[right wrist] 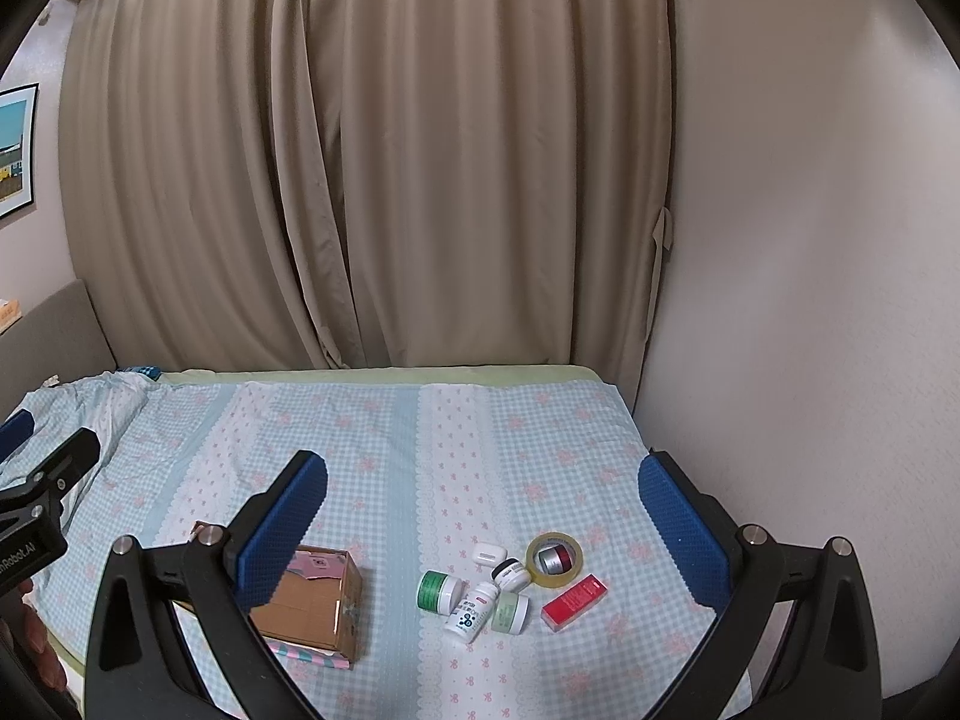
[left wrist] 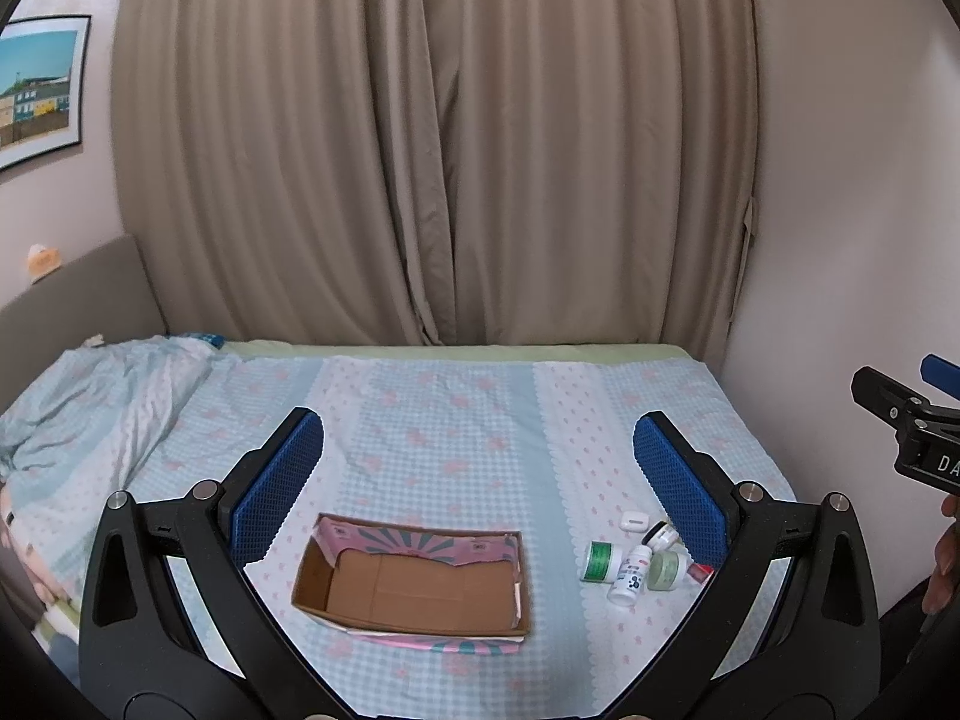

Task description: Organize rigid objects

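An open cardboard box lies on the bed; it also shows in the right wrist view. To its right sits a cluster: a green-labelled jar, a white bottle, a pale green jar, a red box, a tape roll around a small silver tin, a dark-lidded jar and a white earbud case. The cluster also shows in the left wrist view. My left gripper is open above the box. My right gripper is open above the cluster. Both are empty.
The bed has a blue checked sheet with a rumpled quilt at the left. Beige curtains hang behind, and a wall borders the bed's right side. A framed picture hangs at the left.
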The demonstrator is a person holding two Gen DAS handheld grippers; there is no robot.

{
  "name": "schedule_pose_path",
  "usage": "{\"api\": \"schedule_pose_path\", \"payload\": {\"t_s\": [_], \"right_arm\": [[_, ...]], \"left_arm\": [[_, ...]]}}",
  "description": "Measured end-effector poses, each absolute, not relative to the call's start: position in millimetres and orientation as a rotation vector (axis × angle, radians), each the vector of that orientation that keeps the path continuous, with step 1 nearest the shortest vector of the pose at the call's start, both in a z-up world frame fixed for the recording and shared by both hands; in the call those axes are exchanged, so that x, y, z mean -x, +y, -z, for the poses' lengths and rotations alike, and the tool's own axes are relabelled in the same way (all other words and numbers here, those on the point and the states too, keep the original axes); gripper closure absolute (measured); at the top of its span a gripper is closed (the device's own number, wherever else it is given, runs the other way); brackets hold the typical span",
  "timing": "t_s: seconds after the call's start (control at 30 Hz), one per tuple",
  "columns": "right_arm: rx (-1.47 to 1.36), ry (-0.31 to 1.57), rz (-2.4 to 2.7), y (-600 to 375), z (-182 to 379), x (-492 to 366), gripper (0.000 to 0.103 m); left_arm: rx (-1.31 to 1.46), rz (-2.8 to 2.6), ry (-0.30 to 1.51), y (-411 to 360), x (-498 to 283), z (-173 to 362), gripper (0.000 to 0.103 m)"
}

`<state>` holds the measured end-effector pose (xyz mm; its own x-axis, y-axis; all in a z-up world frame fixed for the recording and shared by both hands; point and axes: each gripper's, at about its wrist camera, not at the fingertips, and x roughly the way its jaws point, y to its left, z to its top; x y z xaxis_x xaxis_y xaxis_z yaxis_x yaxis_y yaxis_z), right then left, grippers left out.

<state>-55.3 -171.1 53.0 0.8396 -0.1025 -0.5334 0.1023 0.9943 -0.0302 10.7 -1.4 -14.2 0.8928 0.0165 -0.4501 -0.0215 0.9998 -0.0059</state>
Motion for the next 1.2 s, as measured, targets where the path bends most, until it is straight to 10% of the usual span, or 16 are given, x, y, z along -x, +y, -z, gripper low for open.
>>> {"api": "schedule_pose_path", "payload": {"t_s": [0.5, 1.2], "right_arm": [[-0.068, 0.709, 0.188, -260, -5, 33, 0.000], [-0.379, 1.323, 0.367, -373, 253, -74, 0.000]], "left_arm": [[0.020, 0.063, 0.744, -69, -84, 83, 0.000], [-0.120, 0.176, 1.357, -170, -236, 346, 0.000]]}}
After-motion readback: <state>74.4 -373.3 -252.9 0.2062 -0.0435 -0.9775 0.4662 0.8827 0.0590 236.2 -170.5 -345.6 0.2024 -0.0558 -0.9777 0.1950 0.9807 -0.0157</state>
